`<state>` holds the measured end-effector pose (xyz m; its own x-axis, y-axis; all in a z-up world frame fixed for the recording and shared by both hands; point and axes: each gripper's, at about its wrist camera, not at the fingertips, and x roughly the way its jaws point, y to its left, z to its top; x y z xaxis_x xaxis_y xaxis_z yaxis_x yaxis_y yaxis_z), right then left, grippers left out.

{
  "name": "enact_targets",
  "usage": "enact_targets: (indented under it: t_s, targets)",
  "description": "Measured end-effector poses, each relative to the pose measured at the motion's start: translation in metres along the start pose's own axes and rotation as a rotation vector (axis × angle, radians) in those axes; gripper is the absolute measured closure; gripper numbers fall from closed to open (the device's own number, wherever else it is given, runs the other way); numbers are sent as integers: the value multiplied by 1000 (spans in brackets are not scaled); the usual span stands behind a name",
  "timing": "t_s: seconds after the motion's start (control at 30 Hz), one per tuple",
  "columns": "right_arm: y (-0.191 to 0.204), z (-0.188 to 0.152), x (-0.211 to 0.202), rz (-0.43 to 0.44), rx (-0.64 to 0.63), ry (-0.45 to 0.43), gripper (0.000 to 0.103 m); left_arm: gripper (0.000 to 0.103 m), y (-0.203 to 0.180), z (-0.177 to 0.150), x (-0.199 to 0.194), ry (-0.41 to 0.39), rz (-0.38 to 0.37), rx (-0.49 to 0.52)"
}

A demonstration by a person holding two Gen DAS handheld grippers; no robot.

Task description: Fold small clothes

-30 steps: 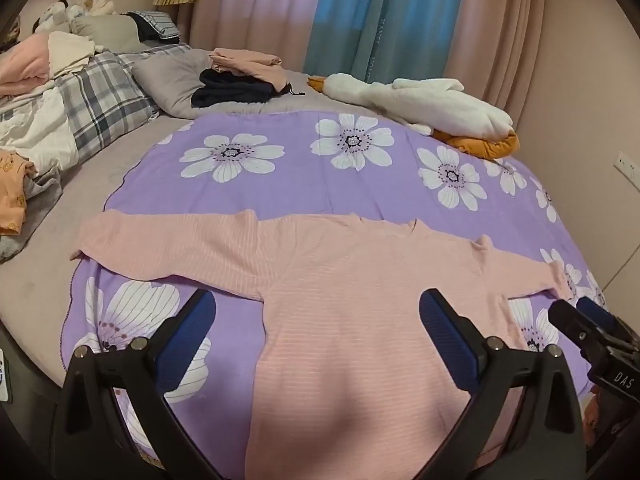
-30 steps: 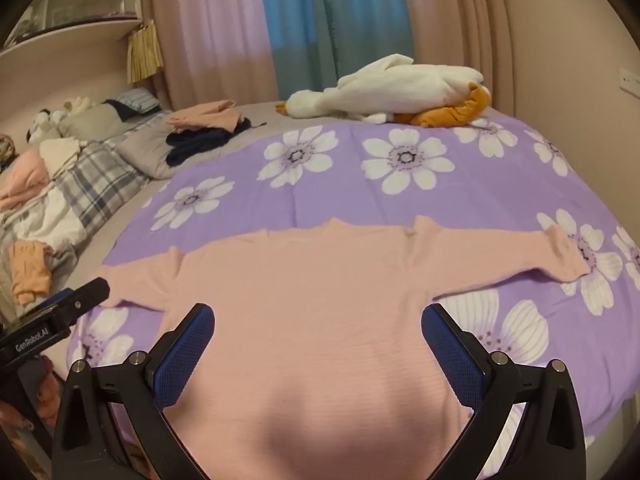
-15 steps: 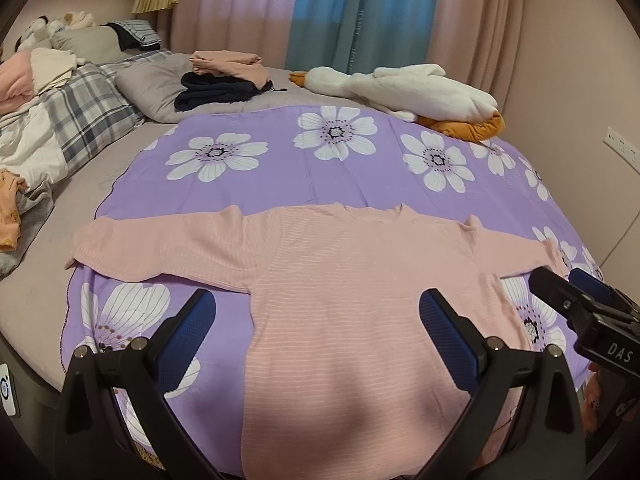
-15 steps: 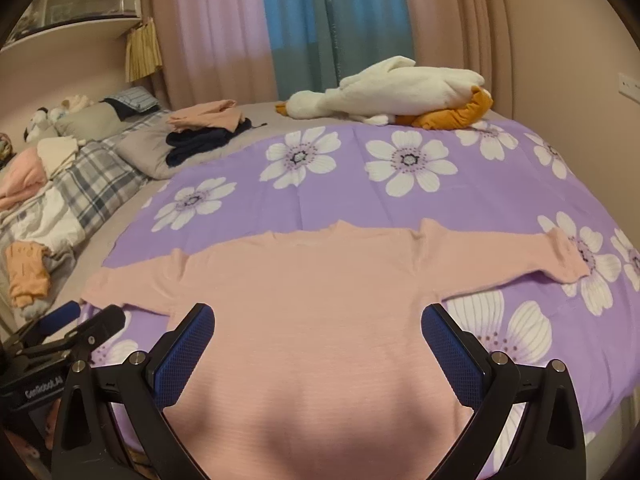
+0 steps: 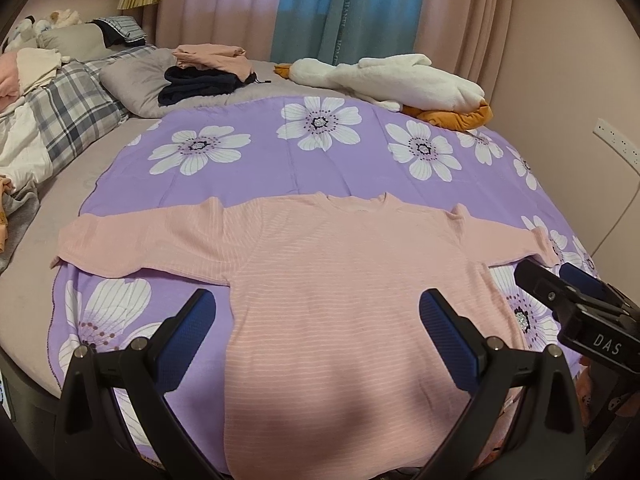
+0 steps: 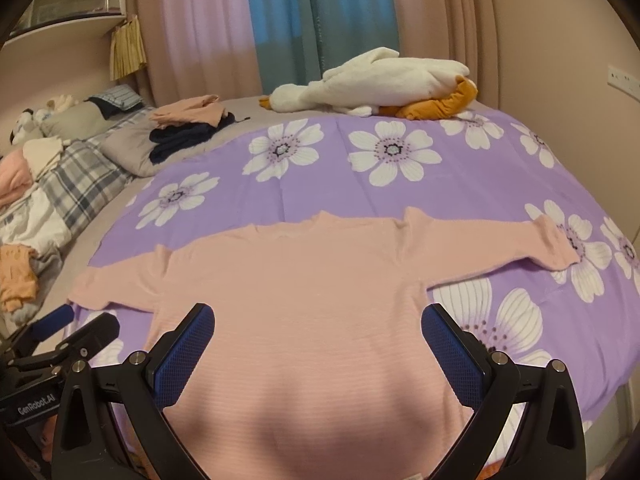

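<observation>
Fingers on your left gripper (image 5: 316,312) stand wide apart and hold nothing, hovering over the pink sweater (image 5: 344,280). Your right gripper (image 6: 318,326) is spread just as wide, also empty, above the same sweater. It lies flat on the purple flowered sheet (image 6: 460,184), sleeves out toward 9 and 3 o'clock, neck toward 12. Your right gripper shows at 4 o'clock in the left view.

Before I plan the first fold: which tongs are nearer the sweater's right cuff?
Right. The right tongs hover just short of that cuff; the left tongs are over the body, further left.
</observation>
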<state>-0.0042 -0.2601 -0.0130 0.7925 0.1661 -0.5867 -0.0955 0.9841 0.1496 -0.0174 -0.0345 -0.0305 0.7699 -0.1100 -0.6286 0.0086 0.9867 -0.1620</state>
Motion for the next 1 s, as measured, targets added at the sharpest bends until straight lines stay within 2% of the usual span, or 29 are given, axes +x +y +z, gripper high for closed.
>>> enact_targets:
  t_s: [1.0]
  targets:
    - [-5,-3,8,-14,27,38,0,2,-14,-6,20,89,-86,14]
